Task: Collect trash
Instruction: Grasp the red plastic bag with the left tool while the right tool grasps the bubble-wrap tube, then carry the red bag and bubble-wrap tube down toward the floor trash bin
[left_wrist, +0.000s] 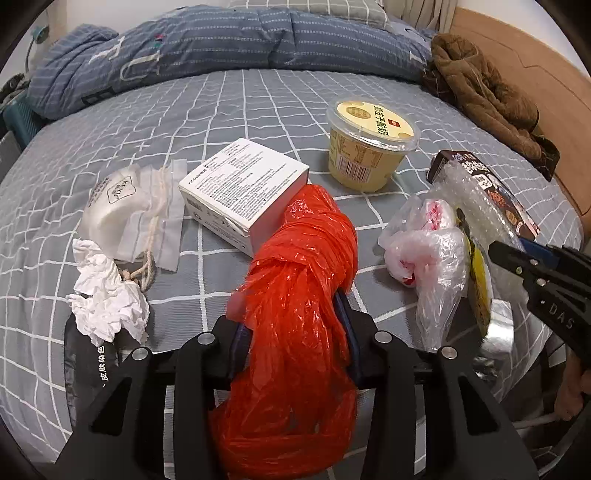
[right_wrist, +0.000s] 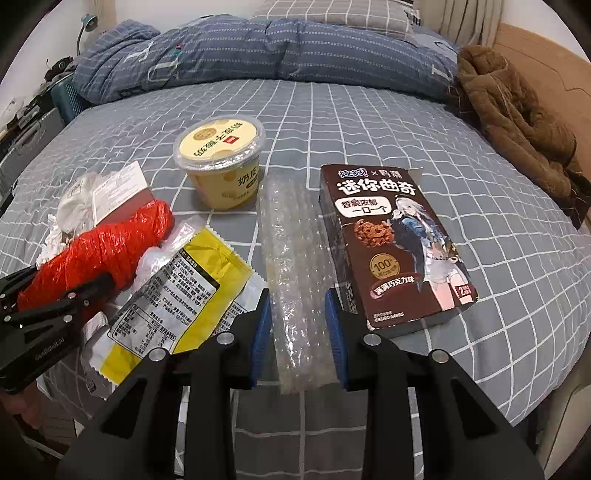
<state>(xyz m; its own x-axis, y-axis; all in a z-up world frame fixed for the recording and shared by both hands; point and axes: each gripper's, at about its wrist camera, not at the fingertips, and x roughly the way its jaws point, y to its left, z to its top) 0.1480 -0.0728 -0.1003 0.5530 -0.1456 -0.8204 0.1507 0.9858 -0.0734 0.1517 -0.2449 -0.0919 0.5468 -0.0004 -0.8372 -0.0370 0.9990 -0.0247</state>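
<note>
My left gripper (left_wrist: 295, 325) is shut on a crumpled red plastic bag (left_wrist: 299, 295), which also shows in the right wrist view (right_wrist: 107, 243). My right gripper (right_wrist: 299, 325) is open, its blue pads either side of a strip of bubble wrap (right_wrist: 291, 266) lying on the bed. A brown cookie box (right_wrist: 391, 243) lies just right of it. A yellow snack wrapper (right_wrist: 177, 288) lies to its left. A yellow lidded tub (left_wrist: 369, 147) stands further back. A white box (left_wrist: 243, 188), a clear pouch (left_wrist: 129, 214), a crumpled white tissue (left_wrist: 107, 295) and a clear plastic bag (left_wrist: 428, 254) lie around.
All lies on a grey checked bedsheet (right_wrist: 369, 122). A blue duvet (right_wrist: 258, 48) is bunched at the far end. A brown garment (right_wrist: 517, 122) lies by the wooden bed frame on the right. A black sachet (left_wrist: 88, 362) lies at the near left edge.
</note>
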